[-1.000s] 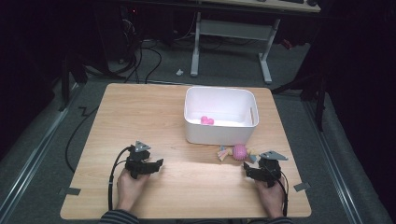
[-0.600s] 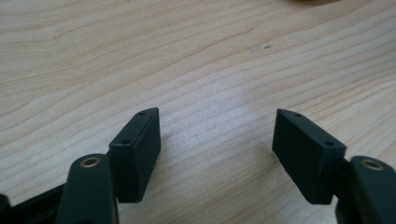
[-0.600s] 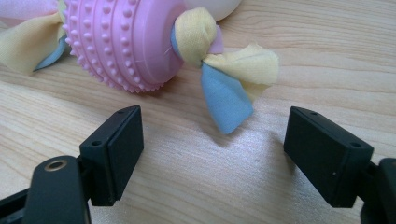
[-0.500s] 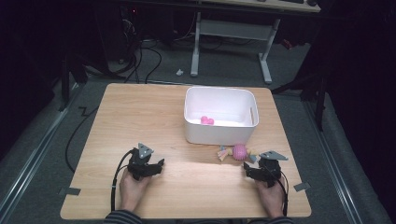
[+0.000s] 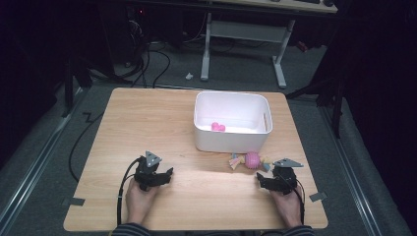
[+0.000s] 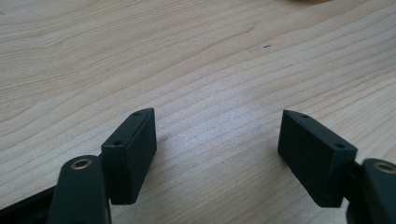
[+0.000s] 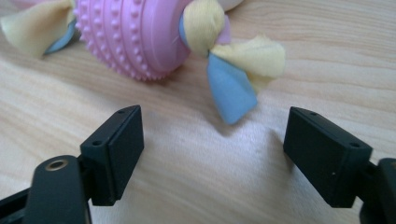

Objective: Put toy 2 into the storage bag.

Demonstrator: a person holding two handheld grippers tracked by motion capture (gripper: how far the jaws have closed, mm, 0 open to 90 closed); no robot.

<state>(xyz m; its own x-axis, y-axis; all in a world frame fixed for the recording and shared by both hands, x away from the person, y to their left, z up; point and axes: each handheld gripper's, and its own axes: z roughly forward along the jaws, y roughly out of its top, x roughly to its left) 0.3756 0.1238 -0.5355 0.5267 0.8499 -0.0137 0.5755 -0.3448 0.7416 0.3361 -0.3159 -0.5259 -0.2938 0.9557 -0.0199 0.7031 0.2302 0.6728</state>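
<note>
- High view, set against the picture a second ago: your left gripper (image 5: pixel 169 173) has slid a little to the right along the near part of the table (image 5: pixel 147 118), while your right gripper (image 5: pixel 259 180) sits where it was, just short of the knobbly pink toy (image 5: pixel 252 160).
- Nothing else has shifted. The toy lies in the same spot on the wood, just in front of the near wall of the white bin (image 5: pixel 231 140), and the small pink piece (image 5: pixel 217 127) rests inside the bin as before.
- Right gripper view: your jaws stand wide apart and empty, with the toy (image 7: pixel 135 37) close ahead and its blue cloth tail (image 7: pixel 229 88) pointing into the gap between them.
- Left gripper view: that gripper (image 6: pixel 217 140) is also spread wide, with bare wood under it.
- My reading: the grasp has not begun. The right side is lined up for the toy, so a short push forward and a squeeze on the ball or its knotted end should come next.
- Mind the loose cloth; pinching the tail alone may let the ball swing.
</note>
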